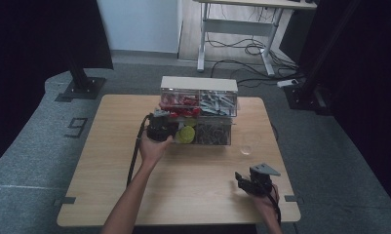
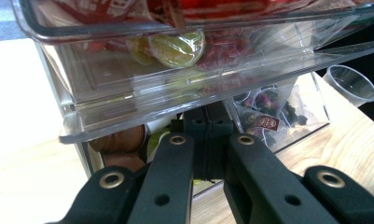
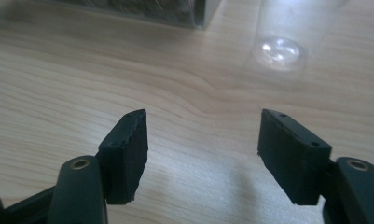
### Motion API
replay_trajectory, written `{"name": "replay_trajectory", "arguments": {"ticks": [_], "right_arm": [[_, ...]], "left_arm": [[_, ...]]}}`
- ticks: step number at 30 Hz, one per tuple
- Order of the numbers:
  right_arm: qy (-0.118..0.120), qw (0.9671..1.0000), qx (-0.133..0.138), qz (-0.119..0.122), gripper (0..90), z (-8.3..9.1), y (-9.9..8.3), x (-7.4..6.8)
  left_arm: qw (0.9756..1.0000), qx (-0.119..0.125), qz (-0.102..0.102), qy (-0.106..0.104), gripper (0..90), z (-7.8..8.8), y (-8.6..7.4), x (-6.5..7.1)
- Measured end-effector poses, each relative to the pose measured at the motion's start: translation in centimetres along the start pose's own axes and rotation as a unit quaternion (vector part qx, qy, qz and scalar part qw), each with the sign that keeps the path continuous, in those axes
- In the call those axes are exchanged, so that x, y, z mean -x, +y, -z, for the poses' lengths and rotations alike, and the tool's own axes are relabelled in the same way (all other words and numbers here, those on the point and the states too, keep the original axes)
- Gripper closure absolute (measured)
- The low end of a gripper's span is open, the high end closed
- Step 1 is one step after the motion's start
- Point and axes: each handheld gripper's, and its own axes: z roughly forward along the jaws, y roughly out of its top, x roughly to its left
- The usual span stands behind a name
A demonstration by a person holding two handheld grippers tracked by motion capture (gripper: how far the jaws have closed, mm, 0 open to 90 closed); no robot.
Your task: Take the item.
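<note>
Nearest you, your right gripper [image 1: 239, 179] hovers over the bare wood at the table's [image 1: 198, 195] front right, well apart from the clear plastic drawer organizer [image 1: 199, 109] that stands at the far middle; its jaws are spread with nothing between them, and the right gripper view shows plain wood grain in the gap. Beyond them, between that gripper and the organizer's right end, a small clear plastic cup [image 1: 246, 146] stands upright on the table, close to the organizer's front right corner. Farther in, your left gripper [image 2: 207, 140] is pushed right up against the organizer's lower left front, with its jaws pressed together; they sit just under the lip of the clear upper drawer [image 2: 198, 93], which juts out toward you, but you cannot tell from these views whether they pinch a handle there. Inside that upper drawer lie yellow-green wrapped sweets [image 2: 175, 46] among red packets. The lower compartment beside the jaws holds brown capsules [image 2: 121, 140] on one side and dark tea sachets [image 2: 264, 119] on the other.
</note>
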Motion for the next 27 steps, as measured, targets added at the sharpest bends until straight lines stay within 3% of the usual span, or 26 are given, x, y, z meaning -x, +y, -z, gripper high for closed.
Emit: {"name": "replay_trajectory", "arguments": {"ticks": [13, 27], "right_arm": [[0.048, 0.9977, 0.049, 0.000, 44.2, 1.1, 2.7, -0.7], [0.080, 0.9936, 0.066, 0.044, 49.6, -0.3, 6.6, -3.7]], "left_arm": [[1.0000, 0.000, 0.004, 0.000, 90.0, 0.0, 0.2, 0.0], [1.0000, 0.000, 0.005, -0.001, 90.0, 0.1, 0.3, 0.1]]}}
